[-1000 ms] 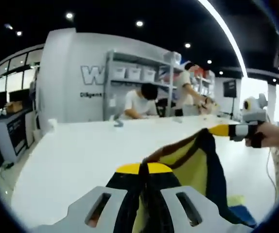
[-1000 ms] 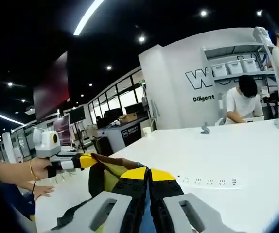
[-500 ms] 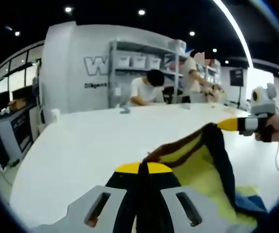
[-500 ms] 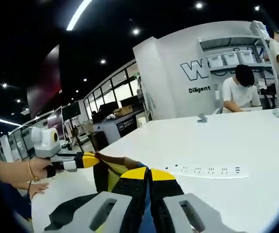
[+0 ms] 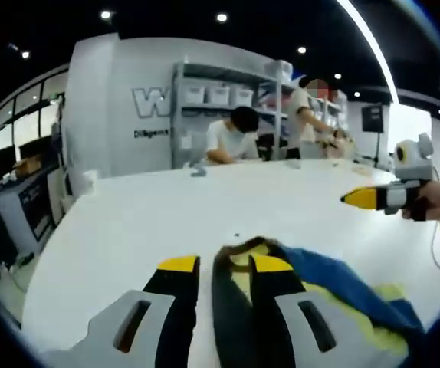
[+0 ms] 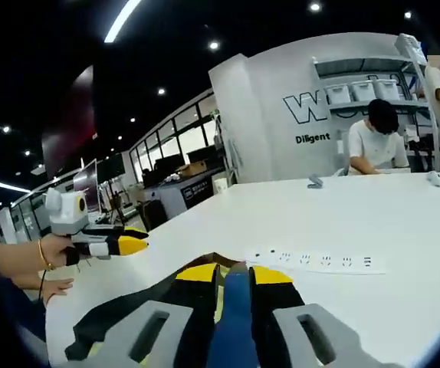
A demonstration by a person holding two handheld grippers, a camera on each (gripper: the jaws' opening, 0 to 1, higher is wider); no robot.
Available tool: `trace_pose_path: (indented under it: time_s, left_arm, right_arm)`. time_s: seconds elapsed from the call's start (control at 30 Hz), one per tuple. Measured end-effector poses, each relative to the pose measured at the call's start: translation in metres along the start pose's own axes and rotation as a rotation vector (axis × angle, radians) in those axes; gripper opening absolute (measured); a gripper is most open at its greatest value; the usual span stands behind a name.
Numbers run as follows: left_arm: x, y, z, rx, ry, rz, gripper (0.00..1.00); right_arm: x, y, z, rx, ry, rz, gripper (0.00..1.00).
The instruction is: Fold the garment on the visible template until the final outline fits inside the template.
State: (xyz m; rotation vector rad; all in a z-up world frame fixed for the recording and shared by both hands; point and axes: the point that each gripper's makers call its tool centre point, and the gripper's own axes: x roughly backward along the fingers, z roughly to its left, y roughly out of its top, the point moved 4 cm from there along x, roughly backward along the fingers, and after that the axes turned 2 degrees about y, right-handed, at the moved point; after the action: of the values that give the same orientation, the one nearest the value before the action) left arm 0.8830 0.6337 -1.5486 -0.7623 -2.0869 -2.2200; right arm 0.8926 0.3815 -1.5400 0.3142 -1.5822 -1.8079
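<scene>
The soft garment (image 5: 335, 287) (yellow, blue and dark panels) is lying crumpled on the smooth white surface (image 5: 166, 222), no longer lifted as half a second ago. The left claw (image 5: 224, 268) and right claw (image 6: 234, 274) are now standing parted, gripping nothing. A white power strip (image 6: 316, 261) is lying nearby.
</scene>
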Motion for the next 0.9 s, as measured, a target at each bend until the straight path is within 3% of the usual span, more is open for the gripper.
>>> trace_pose_path:
  time_s: [0.23,0.5,0.7,0.9]
  left_arm:
    - [0.023,-0.017,0.006,0.032,0.017,0.016,0.29]
    - [0.048,-0.018,0.004,0.015,0.016,-0.023,0.42]
    - [0.057,-0.021,0.000,0.006,0.014,-0.011,0.47]
    - [0.082,-0.034,-0.007,0.012,0.015,0.017,0.53]
  right_arm:
    - [0.018,-0.006,0.005,0.096,-0.004,0.020,0.20]
    - [0.026,-0.005,0.015,0.182,-0.001,0.023,0.47]
    - [0.042,-0.021,0.029,0.185,0.019,0.061,0.50]
    - [0.059,-0.031,0.038,0.172,0.034,0.078,0.52]
